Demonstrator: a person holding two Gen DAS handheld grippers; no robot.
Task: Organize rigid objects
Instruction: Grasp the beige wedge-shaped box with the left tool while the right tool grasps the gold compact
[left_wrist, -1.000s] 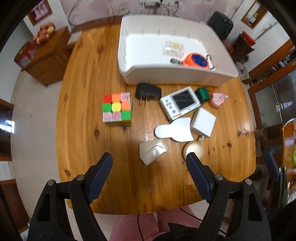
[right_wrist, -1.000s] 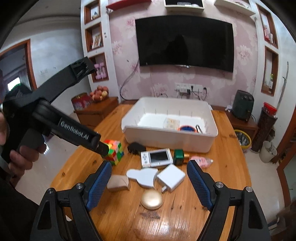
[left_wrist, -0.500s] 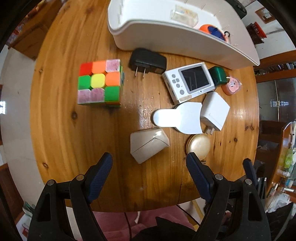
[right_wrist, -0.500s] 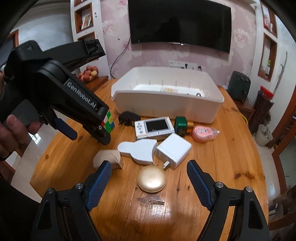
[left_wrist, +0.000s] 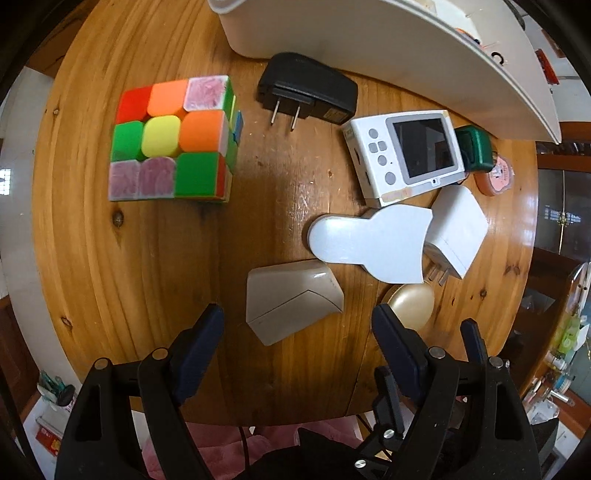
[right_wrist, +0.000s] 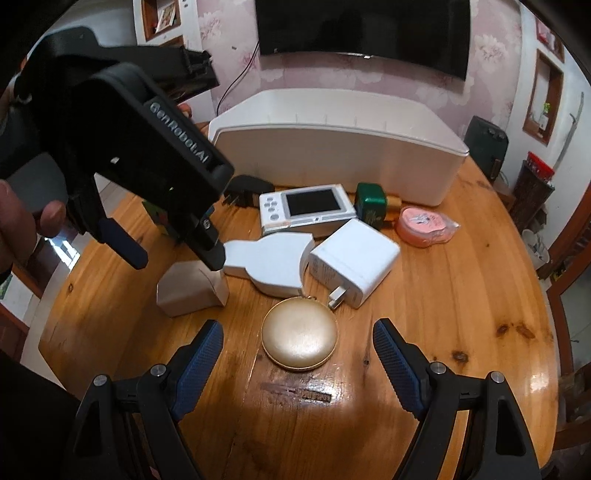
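Left gripper has dropped in close over the beige box on the tabletop, jaws wide and empty. Right gripper hangs over the gold compact, jaws wide too. Looks like grabs for the white bin are next.

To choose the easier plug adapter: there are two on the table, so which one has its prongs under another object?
The white adapter: the flat white piece overlaps its prongs. The black adapter lies apart, prongs exposed.
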